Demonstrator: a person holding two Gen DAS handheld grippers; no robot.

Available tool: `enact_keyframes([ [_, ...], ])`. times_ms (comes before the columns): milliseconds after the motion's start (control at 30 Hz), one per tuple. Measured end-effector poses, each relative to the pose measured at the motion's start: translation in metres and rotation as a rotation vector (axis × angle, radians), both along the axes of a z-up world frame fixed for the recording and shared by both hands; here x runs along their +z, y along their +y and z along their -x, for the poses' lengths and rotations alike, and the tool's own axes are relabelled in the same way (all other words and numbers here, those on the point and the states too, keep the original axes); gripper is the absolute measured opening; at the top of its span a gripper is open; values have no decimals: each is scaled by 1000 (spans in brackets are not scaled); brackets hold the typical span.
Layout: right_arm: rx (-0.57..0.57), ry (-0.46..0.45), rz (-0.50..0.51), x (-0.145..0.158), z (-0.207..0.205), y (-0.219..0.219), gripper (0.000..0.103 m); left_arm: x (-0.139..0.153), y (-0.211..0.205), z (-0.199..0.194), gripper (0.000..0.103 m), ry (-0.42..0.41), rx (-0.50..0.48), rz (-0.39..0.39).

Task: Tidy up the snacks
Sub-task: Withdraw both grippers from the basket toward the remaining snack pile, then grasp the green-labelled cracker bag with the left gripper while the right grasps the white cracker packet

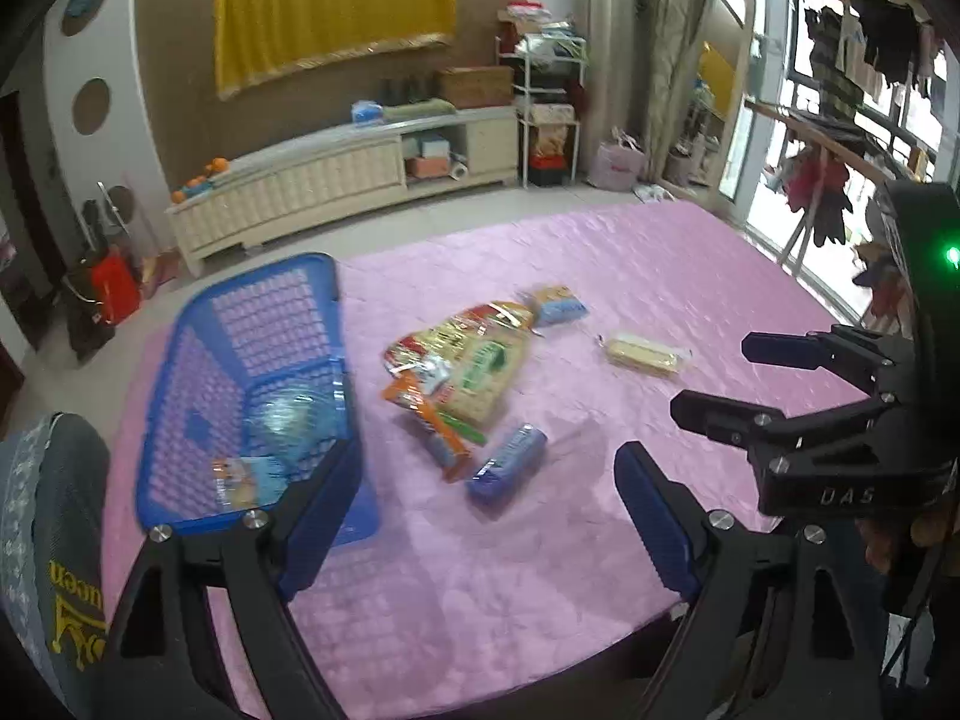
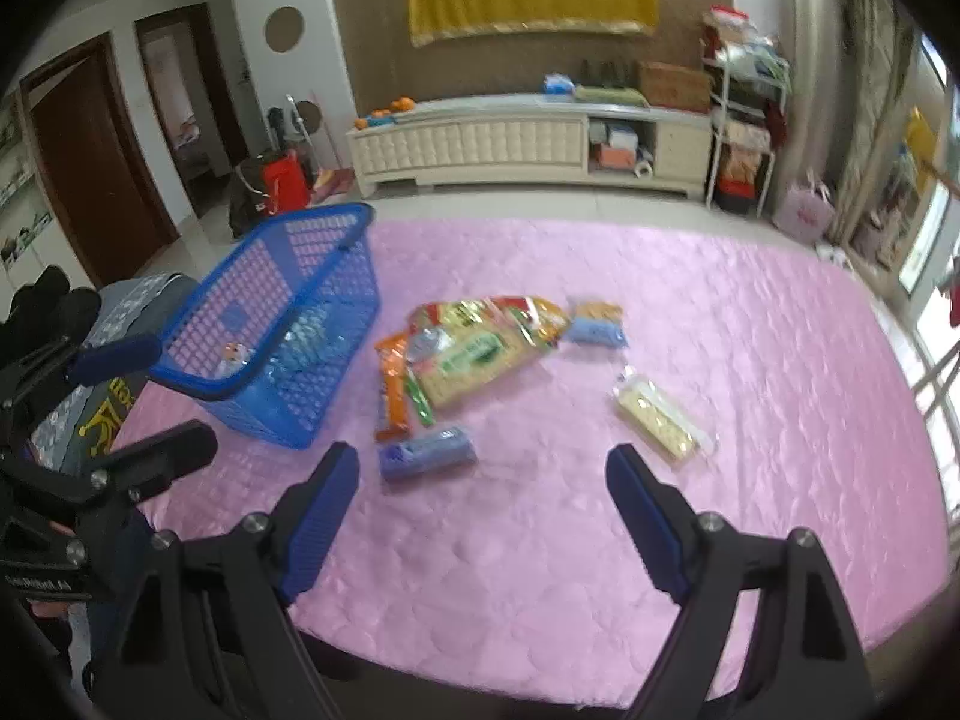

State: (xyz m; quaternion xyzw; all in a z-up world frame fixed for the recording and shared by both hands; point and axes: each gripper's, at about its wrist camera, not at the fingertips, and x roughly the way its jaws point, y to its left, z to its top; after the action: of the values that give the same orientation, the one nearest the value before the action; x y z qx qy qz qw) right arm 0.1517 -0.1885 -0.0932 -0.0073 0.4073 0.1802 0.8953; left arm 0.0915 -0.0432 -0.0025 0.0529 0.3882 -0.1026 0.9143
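Observation:
A blue plastic basket (image 1: 198, 324) (image 2: 336, 228) stands at the left of the pink bed cover and holds a small snack pack (image 1: 243, 477) and a clear wrapped item. A pile of snacks lies beside it: a big cracker bag (image 1: 480, 360) (image 2: 480, 354), an orange packet (image 2: 393, 390), a blue roll (image 1: 507, 462) (image 2: 426, 453), a light blue pack (image 2: 594, 324) and a pale wafer pack (image 1: 645, 351) (image 2: 660, 414). My left gripper (image 1: 486, 504) is open and empty, over the cover near the basket. My right gripper (image 2: 480, 501) is open and empty, near the blue roll.
The pink cover (image 1: 600, 264) (image 2: 720, 312) spans the bed. A white low cabinet (image 2: 528, 138) stands against the far wall beyond the floor. A person's leg in patterned cloth (image 1: 42, 540) is at the left. The right gripper shows in the left wrist view (image 1: 714, 378).

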Motion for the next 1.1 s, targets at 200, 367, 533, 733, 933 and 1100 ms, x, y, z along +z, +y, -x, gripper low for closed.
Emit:
enact_keyframes([
  [200, -74, 41, 7, -20, -20, -32, 87, -21, -20, -28, 84, 65, -22, 14],
  [367, -78, 56, 29, -28, -37, -45, 87, -30, -31, -55, 84, 104, -39, 13],
  [533, -55, 90, 33, -35, -57, -50, 87, -39, -40, -83, 84, 148, -56, 18],
  [733, -43, 106, 46, -42, -87, -52, 87, -54, -47, -120, 84, 186, -34, -22],
  [933, -23, 140, 53, -60, -116, -47, 87, -74, -41, -155, 84, 220, 8, -7],
  [1100, -20, 173, 59, -84, -137, -44, 87, -101, -43, -177, 84, 266, 10, -31],
])
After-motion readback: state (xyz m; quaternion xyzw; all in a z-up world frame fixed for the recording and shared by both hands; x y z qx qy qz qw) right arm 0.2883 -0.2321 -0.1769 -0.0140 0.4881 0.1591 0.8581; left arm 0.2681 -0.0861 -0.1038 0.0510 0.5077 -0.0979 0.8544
